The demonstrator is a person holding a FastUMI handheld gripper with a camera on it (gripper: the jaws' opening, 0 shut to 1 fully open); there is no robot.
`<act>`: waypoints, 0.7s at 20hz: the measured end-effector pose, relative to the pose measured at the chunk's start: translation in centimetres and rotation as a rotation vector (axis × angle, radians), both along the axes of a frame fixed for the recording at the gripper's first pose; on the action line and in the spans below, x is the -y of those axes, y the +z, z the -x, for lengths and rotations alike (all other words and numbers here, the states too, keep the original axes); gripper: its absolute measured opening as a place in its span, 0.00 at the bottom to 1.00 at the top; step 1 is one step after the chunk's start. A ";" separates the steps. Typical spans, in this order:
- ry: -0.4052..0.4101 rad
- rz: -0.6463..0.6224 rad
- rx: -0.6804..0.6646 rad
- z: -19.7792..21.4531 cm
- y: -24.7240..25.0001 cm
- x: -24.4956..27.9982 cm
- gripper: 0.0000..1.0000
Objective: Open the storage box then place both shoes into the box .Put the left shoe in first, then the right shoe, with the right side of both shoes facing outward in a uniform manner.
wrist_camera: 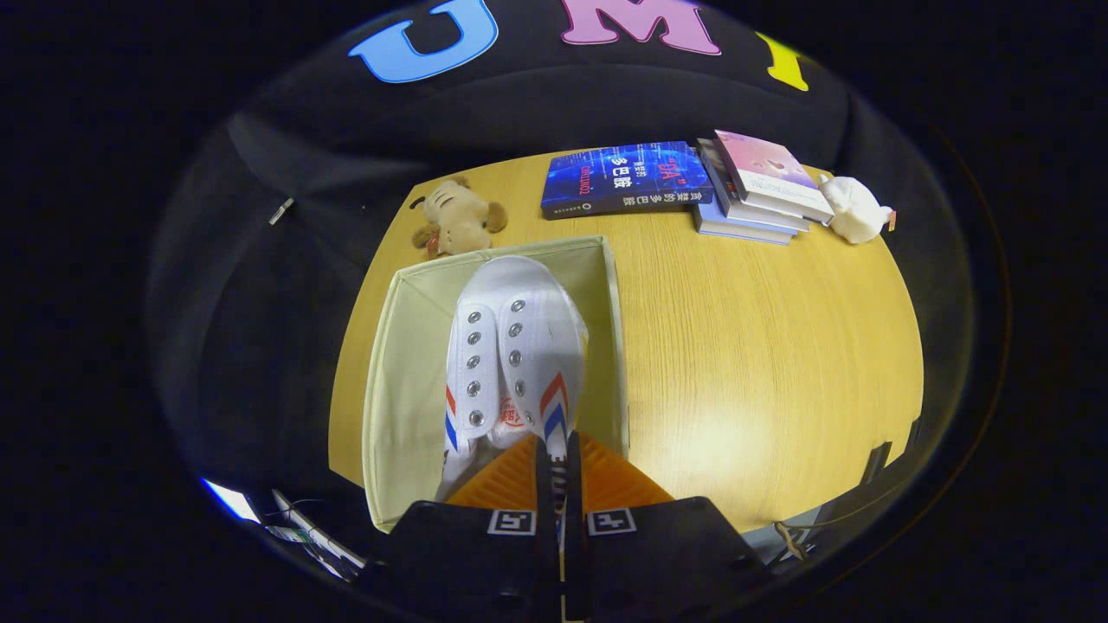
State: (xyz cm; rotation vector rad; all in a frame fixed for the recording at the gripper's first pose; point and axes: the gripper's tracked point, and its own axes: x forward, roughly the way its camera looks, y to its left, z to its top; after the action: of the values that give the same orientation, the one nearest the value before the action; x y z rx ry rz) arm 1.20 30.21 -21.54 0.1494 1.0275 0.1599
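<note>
A white canvas shoe with metal eyelets and red and blue side stripes hangs toe-forward over the open cream fabric storage box. My gripper is shut on the right side of the shoe's collar near the heel, with both fingers pressed close together on the canvas. The shoe's heel is hidden behind the fingers. The shoe sits above the right half of the box; bare box floor shows to its left. The box stands at the near left part of the wooden table.
Beyond the box lies a brown plush toy. A blue book and a stack of books lie at the table's far side, with a white plush toy at their right end.
</note>
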 end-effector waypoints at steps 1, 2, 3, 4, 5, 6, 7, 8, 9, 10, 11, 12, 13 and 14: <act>-0.003 0.008 -0.001 0.1 -0.3 0.0 0.07; -0.005 0.008 -0.001 0.2 -0.4 -0.1 0.08; -0.008 0.006 0.001 0.3 -0.5 -0.2 0.08; -0.010 0.006 -0.002 0.5 -0.6 -0.3 0.08; -0.011 0.009 -0.011 0.7 -1.0 -0.3 0.08; -0.019 0.008 -0.013 0.9 -1.1 -0.2 0.07; -0.022 0.008 -0.014 1.0 -1.3 -0.1 0.07; -0.020 0.017 -0.007 1.0 -1.4 0.0 0.08; -0.019 0.030 -0.001 0.9 -1.6 0.2 0.07; -0.016 0.031 -0.001 0.9 -1.7 0.1 0.09; -0.008 0.002 0.011 0.9 -1.3 -0.8 0.11; 0.007 -0.033 0.032 0.7 -0.6 -1.9 0.25; 0.025 -0.041 0.068 0.2 0.3 -2.4 0.39; 0.057 -0.033 0.109 0.0 1.2 -2.8 0.56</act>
State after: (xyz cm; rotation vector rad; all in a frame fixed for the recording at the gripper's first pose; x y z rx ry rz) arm 1.21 32.99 -20.31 0.1402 0.9207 0.2341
